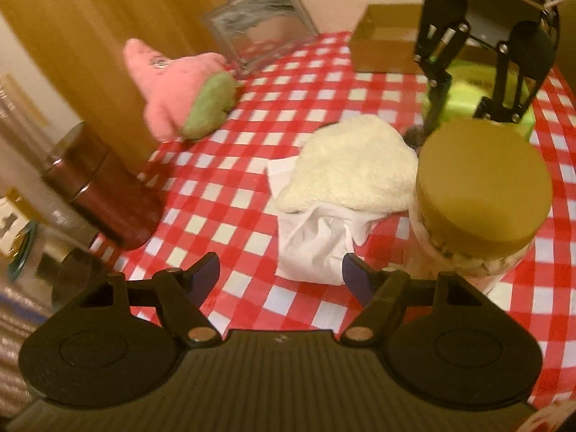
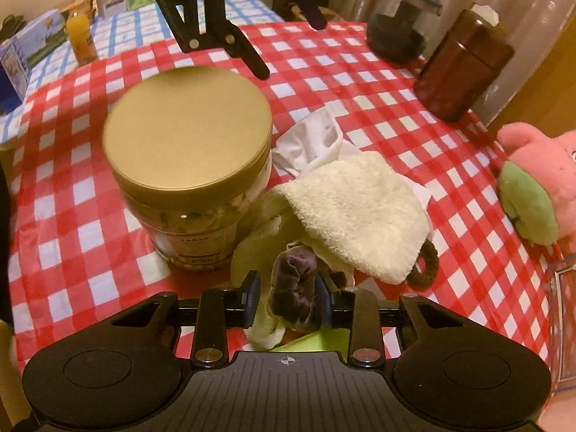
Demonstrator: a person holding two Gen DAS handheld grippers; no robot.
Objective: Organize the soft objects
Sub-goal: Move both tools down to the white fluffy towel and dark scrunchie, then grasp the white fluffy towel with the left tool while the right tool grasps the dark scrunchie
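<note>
A cream terry towel (image 1: 354, 167) lies on a white cloth (image 1: 316, 241) mid-table; both also show in the right wrist view, the towel (image 2: 360, 208) and the cloth (image 2: 313, 140). A pink and green plush (image 1: 180, 90) lies at the far left, and shows at the right edge of the right wrist view (image 2: 540, 187). My left gripper (image 1: 280, 277) is open, just short of the white cloth. My right gripper (image 2: 288, 298) is shut on a dark purple scrunchie (image 2: 295, 288) over pale green fabric (image 2: 252, 252). It appears in the left wrist view (image 1: 464, 108).
A gold-lidded jar (image 1: 482, 194) stands right of the towel. A brown canister (image 1: 104, 194), a glass block (image 1: 259, 32) and a cardboard box (image 1: 385, 43) ring the red checked tablecloth (image 1: 234, 194). A braided ring (image 2: 424, 266) lies under the towel's edge.
</note>
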